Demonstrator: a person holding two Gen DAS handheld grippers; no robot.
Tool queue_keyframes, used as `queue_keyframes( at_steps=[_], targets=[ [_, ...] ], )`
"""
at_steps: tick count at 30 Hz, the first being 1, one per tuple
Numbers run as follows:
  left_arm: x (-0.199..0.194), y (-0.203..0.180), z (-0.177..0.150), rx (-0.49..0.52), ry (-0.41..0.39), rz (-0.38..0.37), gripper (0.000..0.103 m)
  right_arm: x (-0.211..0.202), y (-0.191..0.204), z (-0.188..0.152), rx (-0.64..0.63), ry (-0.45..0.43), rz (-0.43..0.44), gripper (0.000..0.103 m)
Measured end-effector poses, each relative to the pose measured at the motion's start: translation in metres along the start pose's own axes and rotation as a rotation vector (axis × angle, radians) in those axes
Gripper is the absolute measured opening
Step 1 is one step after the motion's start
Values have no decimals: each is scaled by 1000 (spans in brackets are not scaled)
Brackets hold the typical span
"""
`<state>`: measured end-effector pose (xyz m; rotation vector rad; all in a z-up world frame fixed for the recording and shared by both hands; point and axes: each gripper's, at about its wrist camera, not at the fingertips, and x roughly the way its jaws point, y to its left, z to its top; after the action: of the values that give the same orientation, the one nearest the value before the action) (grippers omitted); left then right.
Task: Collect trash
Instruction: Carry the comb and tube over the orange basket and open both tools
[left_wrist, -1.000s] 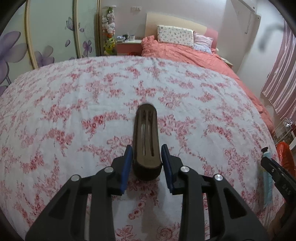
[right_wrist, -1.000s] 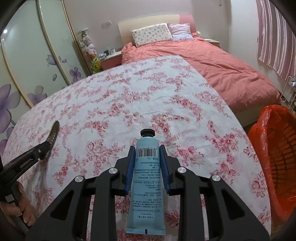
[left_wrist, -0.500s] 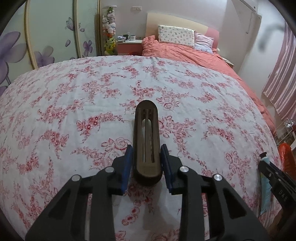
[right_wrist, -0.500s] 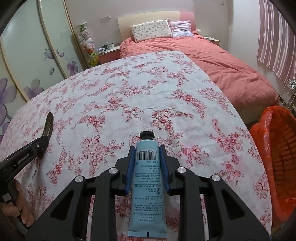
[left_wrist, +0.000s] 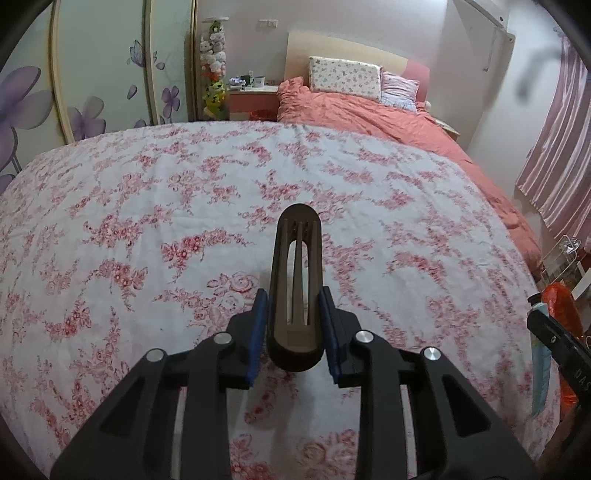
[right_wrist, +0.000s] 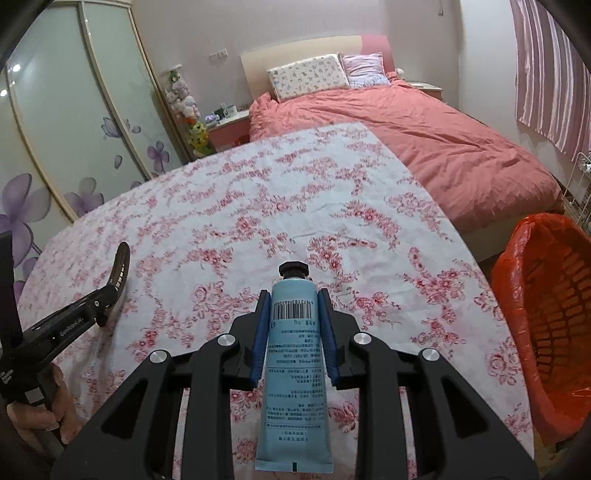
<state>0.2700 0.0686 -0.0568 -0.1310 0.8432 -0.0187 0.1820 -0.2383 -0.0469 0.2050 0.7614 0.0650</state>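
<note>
My left gripper is shut on a long dark brown hair clip and holds it above the floral cloth; the clip also shows at the left of the right wrist view. My right gripper is shut on a light blue tube with a black cap, held above the cloth. The tube shows at the right edge of the left wrist view. An orange-lined trash basket stands to the right of the cloth's edge.
The floral cloth covers a broad surface. Behind it is a bed with a salmon duvet and pillows. Wardrobe doors with purple flowers stand at the left, striped curtains at the right.
Both grippers have lifted slightly and drawn back, each still holding its item. The right view has shifted so more of the orange basket shows.
</note>
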Motion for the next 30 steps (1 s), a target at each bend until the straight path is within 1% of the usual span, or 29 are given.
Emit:
queue_keyframes(
  at_steps=[7,12,17,23,30],
  targets=[
    [-29,-22,6,27,-50,-56,28,-31,-12,7,35,-73,-6,26],
    [-51,-50,9,61,-81,-109,28,-55,-26,11,63,-131,-25,26],
    [-64,-79,10,87,-91,-163,28,-81,-46,13,92,-190,-50,26],
    [-79,-127,8,139,-104,-246,28,-107,-79,12,147,-253,-99,26],
    [-96,-202,-4,237,-103,-372,28,-125,-125,6,239,-309,-170,26]
  ],
)
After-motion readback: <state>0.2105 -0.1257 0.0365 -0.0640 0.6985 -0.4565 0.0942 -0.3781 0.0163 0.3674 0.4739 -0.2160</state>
